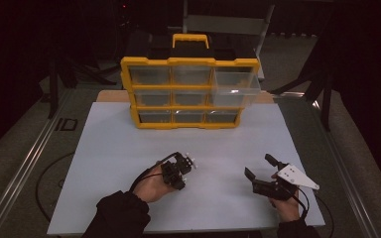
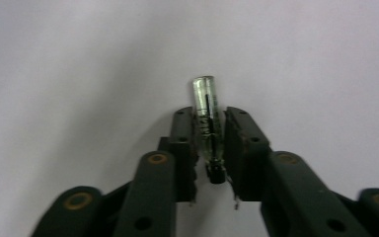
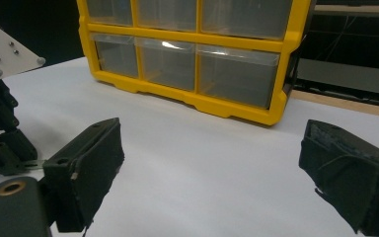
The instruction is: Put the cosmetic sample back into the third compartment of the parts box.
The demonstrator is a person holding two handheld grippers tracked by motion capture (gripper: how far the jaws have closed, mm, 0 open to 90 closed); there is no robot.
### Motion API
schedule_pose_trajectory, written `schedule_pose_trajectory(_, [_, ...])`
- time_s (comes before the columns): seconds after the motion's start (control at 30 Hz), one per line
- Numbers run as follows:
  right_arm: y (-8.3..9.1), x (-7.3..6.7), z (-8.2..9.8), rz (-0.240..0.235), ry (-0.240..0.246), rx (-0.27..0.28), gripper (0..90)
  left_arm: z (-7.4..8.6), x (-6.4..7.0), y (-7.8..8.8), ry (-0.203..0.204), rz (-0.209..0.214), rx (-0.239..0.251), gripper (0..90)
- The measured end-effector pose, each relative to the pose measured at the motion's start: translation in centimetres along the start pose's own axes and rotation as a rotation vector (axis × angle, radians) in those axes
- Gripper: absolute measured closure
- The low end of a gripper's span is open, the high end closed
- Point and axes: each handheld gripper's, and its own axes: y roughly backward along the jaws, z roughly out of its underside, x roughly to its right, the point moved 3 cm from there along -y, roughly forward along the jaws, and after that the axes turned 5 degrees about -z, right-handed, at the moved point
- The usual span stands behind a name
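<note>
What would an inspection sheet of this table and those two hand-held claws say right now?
Surface: white table top, flat and bare around the hands.
Job's things: small clear tube with a dark end, between the jaws of the left gripper; yellow drawer cabinet at the far edge, its top right drawer pulled out.
Clutter: nothing seen.
Grippers: left gripper closed on the tube, pads against its sides; right gripper open and holding nothing, jaws wide apart.
Cables: a dark cable trails from the left gripper over the wrist.
Surroundings: dark room, metal frame behind the cabinet.
</note>
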Motion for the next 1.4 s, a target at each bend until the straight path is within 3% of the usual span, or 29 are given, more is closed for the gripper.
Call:
schedule_pose_trajectory(0.23, [0.0,0.0,0.0,-0.001,0.0,-0.001,9.5,0.0,-0.2,0.0,-0.006,0.017,-0.001,80.9])
schedule_pose_trajectory(0.53, [0.0,0.0,0.0,-0.002,0.0,0.0,9.5,0.1,-0.5,0.3,-0.003,-0.004,0.008,81.1])
schedule_pose_trajectory(1.4, [0.0,0.0,0.1,-0.003,0.004,0.0,9.4,0.1,-1.0,1.7,0.007,-0.012,0.062,81.0])
